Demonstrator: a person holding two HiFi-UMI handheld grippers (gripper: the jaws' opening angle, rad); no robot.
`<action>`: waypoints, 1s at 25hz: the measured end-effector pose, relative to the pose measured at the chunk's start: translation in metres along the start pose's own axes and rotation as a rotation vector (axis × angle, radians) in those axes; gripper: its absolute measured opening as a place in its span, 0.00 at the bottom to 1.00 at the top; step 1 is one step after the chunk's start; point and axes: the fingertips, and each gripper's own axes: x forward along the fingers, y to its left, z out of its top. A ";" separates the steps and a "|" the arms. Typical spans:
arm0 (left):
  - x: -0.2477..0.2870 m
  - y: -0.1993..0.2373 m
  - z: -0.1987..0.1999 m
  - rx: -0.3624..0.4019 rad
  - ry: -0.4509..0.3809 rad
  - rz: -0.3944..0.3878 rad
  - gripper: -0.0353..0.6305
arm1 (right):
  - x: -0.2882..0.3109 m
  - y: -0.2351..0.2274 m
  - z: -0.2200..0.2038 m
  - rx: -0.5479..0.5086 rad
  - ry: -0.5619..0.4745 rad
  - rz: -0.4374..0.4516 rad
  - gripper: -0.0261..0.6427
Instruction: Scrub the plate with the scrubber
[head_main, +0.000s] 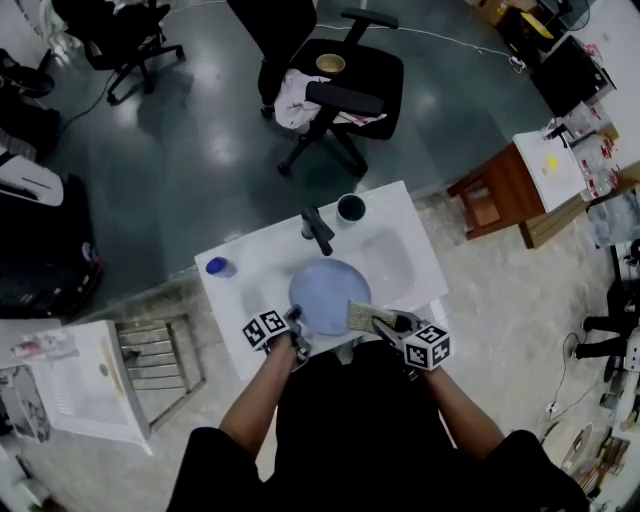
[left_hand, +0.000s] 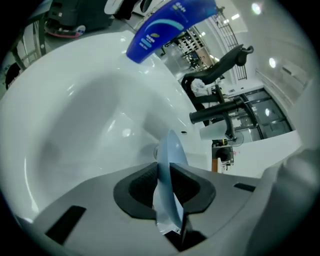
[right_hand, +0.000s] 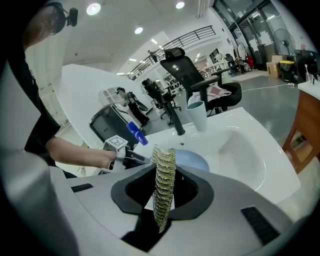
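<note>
A pale blue plate (head_main: 330, 295) lies over the white sink (head_main: 262, 252), just below the faucet. My left gripper (head_main: 296, 322) is shut on the plate's near left rim; in the left gripper view the plate (left_hand: 167, 170) stands edge-on between the dark pads. My right gripper (head_main: 385, 322) is shut on a yellow-green scrubber (head_main: 362, 316), which reaches over the plate's near right edge. In the right gripper view the scrubber (right_hand: 164, 185) hangs upright between the jaws, with the plate (right_hand: 192, 160) just beyond it.
A black faucet (head_main: 318, 230) and a dark cup (head_main: 351, 208) stand at the sink's far edge. A blue bottle (head_main: 218, 267) lies at the far left corner. A second basin (head_main: 388, 258) lies to the right. A metal rack (head_main: 158, 365) and a wooden stool (head_main: 495, 195) flank the sink.
</note>
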 end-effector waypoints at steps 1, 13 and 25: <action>0.005 0.001 0.000 -0.014 0.009 0.008 0.15 | -0.006 0.001 0.002 0.003 -0.014 -0.002 0.14; 0.038 0.015 -0.026 -0.004 0.046 0.120 0.19 | -0.085 -0.047 -0.029 0.109 -0.112 -0.057 0.14; -0.080 -0.052 -0.098 0.301 -0.294 0.090 0.33 | -0.151 -0.064 -0.035 -0.010 -0.162 0.042 0.14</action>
